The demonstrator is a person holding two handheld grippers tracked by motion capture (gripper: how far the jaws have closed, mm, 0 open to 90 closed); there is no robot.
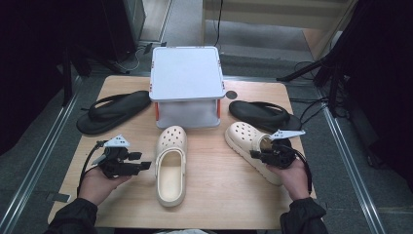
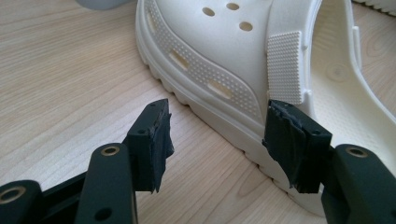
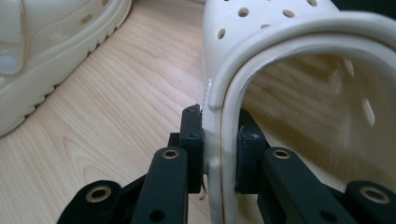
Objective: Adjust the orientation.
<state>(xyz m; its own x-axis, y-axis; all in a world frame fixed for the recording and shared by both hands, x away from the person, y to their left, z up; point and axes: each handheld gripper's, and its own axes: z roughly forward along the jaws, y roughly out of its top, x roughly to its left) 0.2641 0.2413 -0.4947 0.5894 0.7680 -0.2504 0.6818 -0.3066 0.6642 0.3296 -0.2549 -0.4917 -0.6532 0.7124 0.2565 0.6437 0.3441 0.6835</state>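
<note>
Two low hands, right hand-held gripper [image 3: 219, 149] pinching clog [image 3: 289, 56] wall, left hand-held gripper [image 2: 224, 140] agape, empty.

My table [image 1: 214, 195]: pale wood top. On it, a grey lidded box [image 1: 186, 85] at the far middle, one black flip-flop [image 1: 113, 112] far left, another black flip-flop [image 1: 264, 115] far right, a cream clog [image 1: 171, 163] at centre, a second cream clog [image 1: 248, 146] to its right.
</note>
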